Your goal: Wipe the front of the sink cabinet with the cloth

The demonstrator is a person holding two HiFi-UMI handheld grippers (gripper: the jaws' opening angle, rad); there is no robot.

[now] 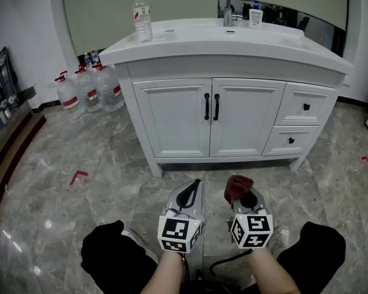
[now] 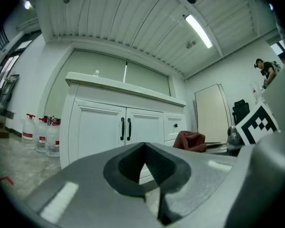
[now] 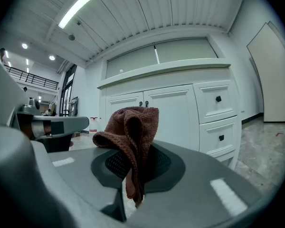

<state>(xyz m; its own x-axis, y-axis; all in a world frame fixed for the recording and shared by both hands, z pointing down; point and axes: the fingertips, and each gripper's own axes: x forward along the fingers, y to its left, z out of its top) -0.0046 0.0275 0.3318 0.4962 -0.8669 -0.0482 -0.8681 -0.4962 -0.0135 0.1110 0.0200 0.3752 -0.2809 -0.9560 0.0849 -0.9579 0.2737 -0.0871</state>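
Observation:
The white sink cabinet (image 1: 211, 118) stands ahead, with two doors with black handles (image 1: 211, 106) and two drawers (image 1: 302, 108) at its right. My right gripper (image 1: 240, 193) is shut on a dark red cloth (image 1: 237, 185), which bunches above the jaws in the right gripper view, cloth (image 3: 130, 132). My left gripper (image 1: 190, 195) is shut with nothing in it, beside the right one. Both hang low over the floor, well short of the cabinet front (image 3: 175, 113). In the left gripper view the cabinet doors (image 2: 109, 127) and the cloth (image 2: 190, 140) show.
A water bottle (image 1: 142, 17), a tap (image 1: 228, 8) and a small container (image 1: 255, 17) stand on the counter. Several large water jugs (image 1: 89, 89) sit on the marble floor left of the cabinet. My knees (image 1: 110, 250) are at the bottom of the head view.

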